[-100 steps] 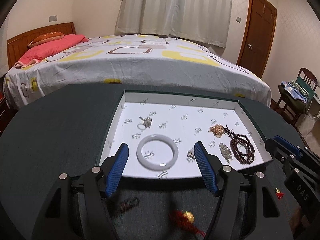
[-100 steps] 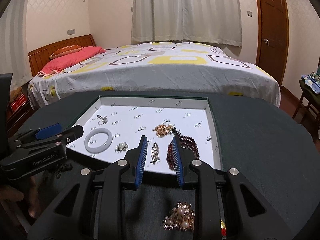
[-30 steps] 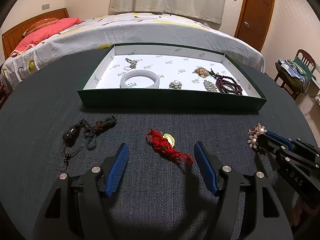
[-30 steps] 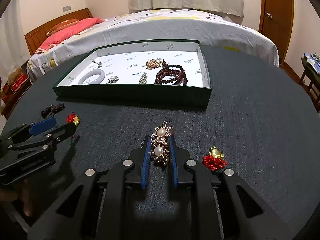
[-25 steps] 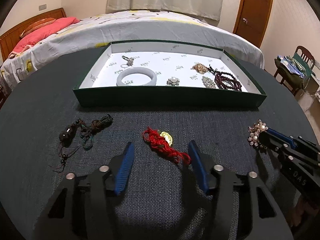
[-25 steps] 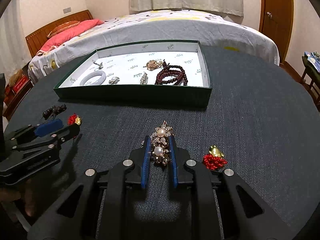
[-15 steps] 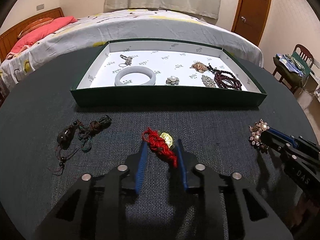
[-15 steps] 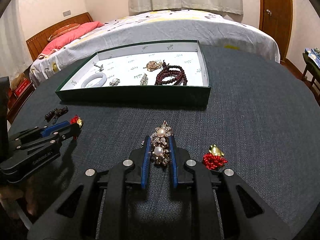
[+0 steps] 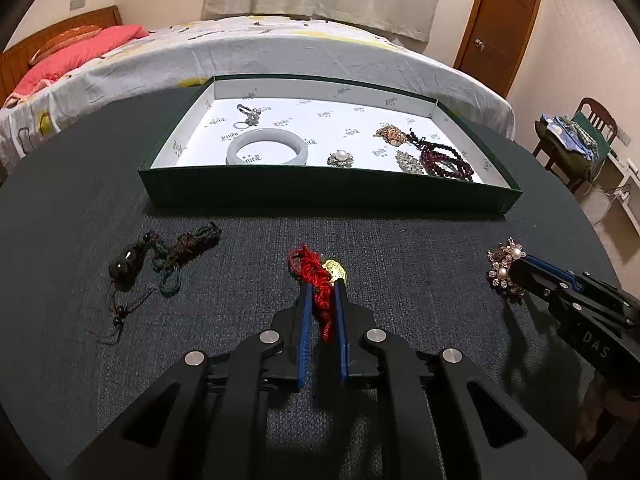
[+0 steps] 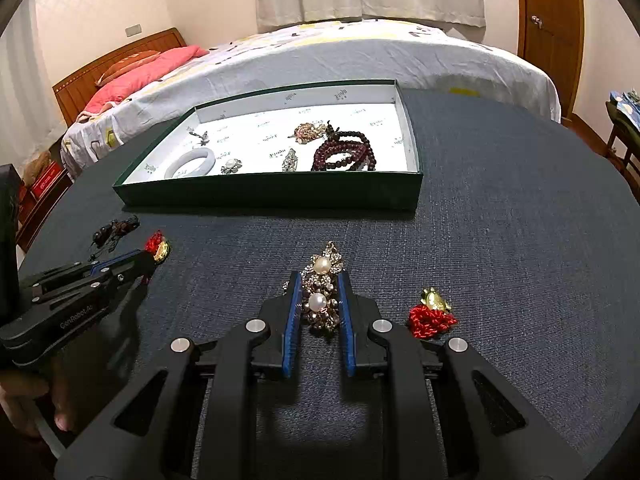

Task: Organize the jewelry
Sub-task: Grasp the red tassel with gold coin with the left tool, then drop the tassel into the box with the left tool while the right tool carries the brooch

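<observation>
From the left wrist view, the left hand-held gripper (image 9: 321, 292) has pinched its two blue fingers tight on a red cord charm (image 9: 316, 276) with a little gold piece on it. The charm still lies on the dark worktop (image 9: 248, 240), so it has been grabbed but not lifted. Far ahead of this gripper sits the green box (image 9: 328, 196) with a white floor. Inside it already lie a pale bangle (image 9: 267, 151), a small ring piece (image 9: 248, 114), a pearl brooch (image 9: 340, 158), a gold piece (image 9: 392, 134), a sparkly clip (image 9: 408, 161) and dark red beads (image 9: 446, 160). To the left of the gripper, just ahead, a dark knotted cord pendant (image 9: 160, 258) waits on the worktop. Nobody holds it. Off to the right, the right hand-held gripper (image 9: 516, 270) pokes in with a pearl cluster at its tip.

From the right wrist view, the right hand-held gripper is squeezed shut on that pearl cluster brooch (image 10: 320, 292), which also rests on the worktop. Close on its right side lies a second red charm (image 10: 430, 314) with a gold bit, loose and untouched. The box stands well ahead. The left gripper shows far off to the left with its red charm at the tip.

So six pieces look put away. Two are gripped and likely go into the box next. Two more, the dark pendant and the second red charm, are left to pick up.
</observation>
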Tool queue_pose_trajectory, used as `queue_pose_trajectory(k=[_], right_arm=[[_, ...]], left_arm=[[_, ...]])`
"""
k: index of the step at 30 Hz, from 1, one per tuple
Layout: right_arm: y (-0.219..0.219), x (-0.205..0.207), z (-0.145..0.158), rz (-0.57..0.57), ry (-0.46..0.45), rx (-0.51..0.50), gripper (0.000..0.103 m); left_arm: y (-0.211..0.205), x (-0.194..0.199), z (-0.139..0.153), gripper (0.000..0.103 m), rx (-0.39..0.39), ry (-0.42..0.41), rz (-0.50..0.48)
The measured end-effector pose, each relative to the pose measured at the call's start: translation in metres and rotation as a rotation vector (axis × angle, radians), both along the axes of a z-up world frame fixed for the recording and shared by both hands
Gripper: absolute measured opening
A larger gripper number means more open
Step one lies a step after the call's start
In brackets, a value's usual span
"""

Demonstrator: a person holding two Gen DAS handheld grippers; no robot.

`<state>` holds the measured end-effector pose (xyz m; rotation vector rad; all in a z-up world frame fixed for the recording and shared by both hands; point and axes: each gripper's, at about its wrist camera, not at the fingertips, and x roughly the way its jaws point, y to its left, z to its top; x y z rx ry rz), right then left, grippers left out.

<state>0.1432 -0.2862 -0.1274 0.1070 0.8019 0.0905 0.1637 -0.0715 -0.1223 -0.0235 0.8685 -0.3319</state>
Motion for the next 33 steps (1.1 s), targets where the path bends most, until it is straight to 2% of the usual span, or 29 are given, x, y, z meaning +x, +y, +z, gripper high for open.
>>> queue_pose_trajectory(k=[18,33], right_arm=[[0.004,-0.010,0.017,-0.002,-0.081,0.005,0.018],[0.003,-0.004,0.062,-0.007,-0.188,-0.007,0.018]], left_arm=[[0.010,-0.009,0.018,0.010,-0.026,-0.069,0.006],[0.007,0.000,0.070,0.010,-0.071,-0.212,-0.015]])
